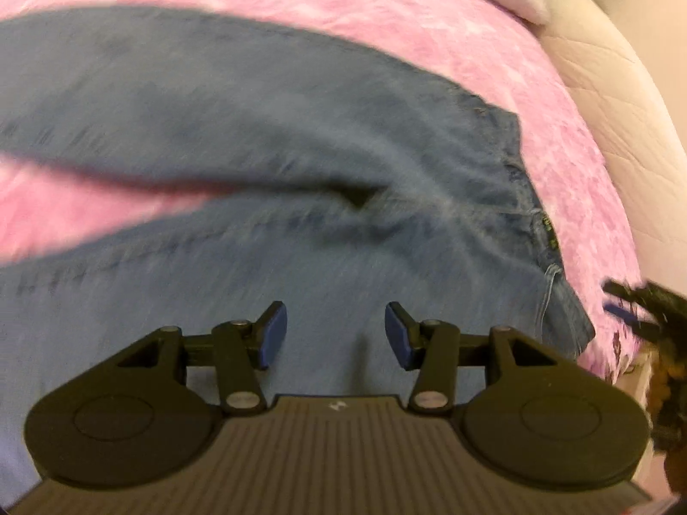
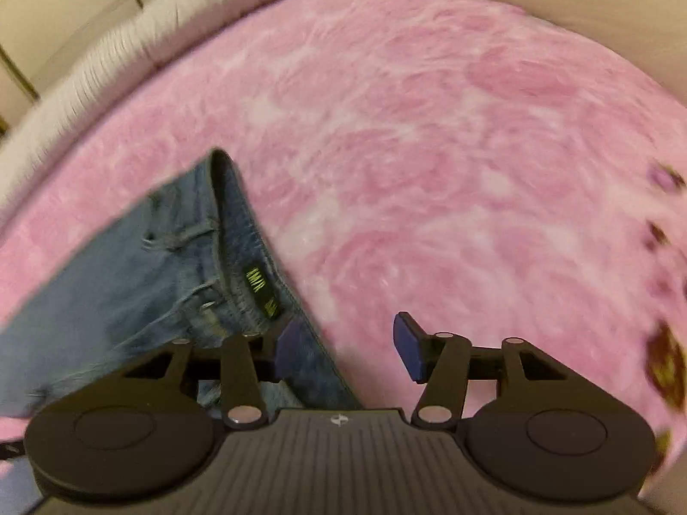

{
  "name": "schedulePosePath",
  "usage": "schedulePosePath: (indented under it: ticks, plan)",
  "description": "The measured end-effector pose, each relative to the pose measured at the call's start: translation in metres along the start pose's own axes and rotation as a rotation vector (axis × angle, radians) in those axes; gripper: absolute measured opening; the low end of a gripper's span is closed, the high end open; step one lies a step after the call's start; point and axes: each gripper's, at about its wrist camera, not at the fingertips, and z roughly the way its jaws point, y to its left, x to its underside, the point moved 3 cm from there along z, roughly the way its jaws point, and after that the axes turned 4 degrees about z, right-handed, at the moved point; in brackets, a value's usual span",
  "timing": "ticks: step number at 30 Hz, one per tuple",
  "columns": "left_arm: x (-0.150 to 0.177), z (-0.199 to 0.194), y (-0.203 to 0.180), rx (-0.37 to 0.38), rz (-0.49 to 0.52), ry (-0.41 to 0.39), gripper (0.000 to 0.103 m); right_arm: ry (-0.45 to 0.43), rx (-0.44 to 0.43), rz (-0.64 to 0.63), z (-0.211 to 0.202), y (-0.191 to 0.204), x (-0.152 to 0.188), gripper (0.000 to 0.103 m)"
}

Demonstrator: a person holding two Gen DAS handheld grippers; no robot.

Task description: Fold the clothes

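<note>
jeans (image 1: 266, 137) lying flat across the pink blanket (image 1: 386, 21), filling mid-frame | my left claw (image 1: 335, 334) hovering apart, empty | my right claw (image 2: 343, 343) gaping, empty, over the waistband (image 2: 240, 249) at lower left | denim: heavy, stiffish, unslippery; I'm judging the waistband corners the best hold

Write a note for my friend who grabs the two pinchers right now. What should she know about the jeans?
Left gripper: open, nothing between its pads, above the jeans.
Right gripper: open, holding nothing; the waistband lies just under its left finger.
Jeans: spread on the pink blanket, both legs apart, waistband toward the right side in the left camera's view.
Done: jeans laid out; no fold visible yet.
Left: probably bring one leg over the other, then fold them shorter. Both views are blurred, so check before gripping.
</note>
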Motion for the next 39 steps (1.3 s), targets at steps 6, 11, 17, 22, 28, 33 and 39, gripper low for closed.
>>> schedulePosePath:
  ticks: [6, 11, 17, 22, 28, 33, 39]
  plan:
    - [0.059, -0.013, 0.017, -0.057, -0.113, 0.031, 0.045, 0.111, -0.112, 0.287, -0.035, -0.050, 0.053, 0.061]
    - [0.088, -0.015, 0.015, -0.137, -0.100, 0.022, 0.048, 0.197, -0.074, 0.271, -0.005, -0.047, 0.068, 0.018]
    - [0.110, -0.048, 0.028, -0.251, -0.123, 0.016, 0.052, 0.127, 0.222, 0.062, -0.041, -0.020, 0.052, 0.050]
    - [0.120, -0.052, 0.058, -0.344, -0.181, 0.030, 0.054, 0.166, 0.025, -0.267, -0.037, 0.046, 0.067, 0.052]
    - [0.130, -0.061, 0.070, -0.389, -0.161, 0.091, 0.054, 0.209, 0.111, -0.414, -0.006, 0.060, 0.115, 0.064]
    - [0.133, -0.100, 0.073, -0.422, -0.137, 0.141, 0.054, 0.281, 0.183, -0.333, -0.027, 0.065, 0.115, 0.066]
    - [0.123, -0.167, 0.060, -0.430, -0.069, 0.098, 0.061, 0.329, 0.138, -0.201, -0.056, 0.085, 0.121, 0.074]
